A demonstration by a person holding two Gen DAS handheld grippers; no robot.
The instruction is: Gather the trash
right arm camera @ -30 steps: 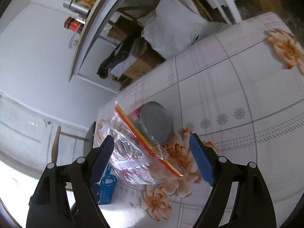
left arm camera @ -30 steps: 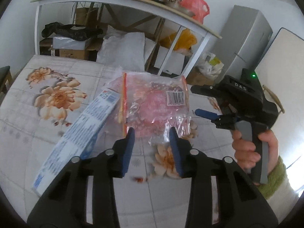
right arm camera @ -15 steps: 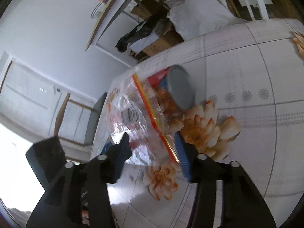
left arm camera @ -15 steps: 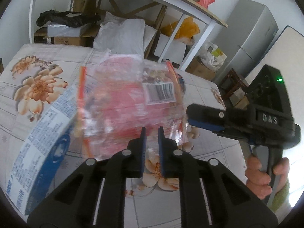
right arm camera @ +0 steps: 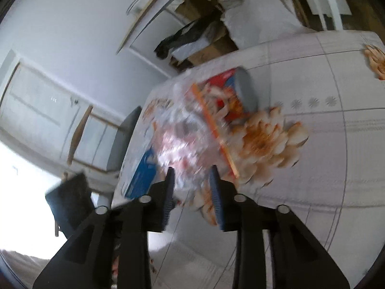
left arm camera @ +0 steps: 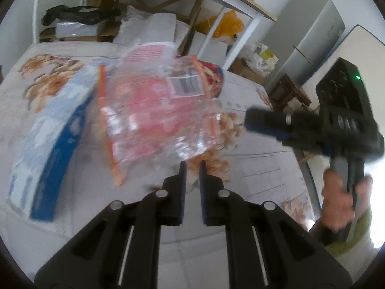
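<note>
A clear crinkled plastic bag with an orange zip strip and a barcode label lies on the flowered table. My left gripper is nearly shut, and the bag's near corner seems pinched between its jaws. A blue and white carton lies left of the bag. A red can lies on its side behind the bag. My right gripper is partly open, its jaws on either side of the bag's near edge. It also shows in the left wrist view, right of the bag.
The table has a pale floral cloth. Behind it stand a white shelf table with boxes and bags beneath and a grey fridge. A chair stands at the table's far side in the right wrist view.
My left gripper closed from open to nearly shut at the bag's near corner and the bag lifted and shifted. My right gripper narrowed and moved in toward the bag.
</note>
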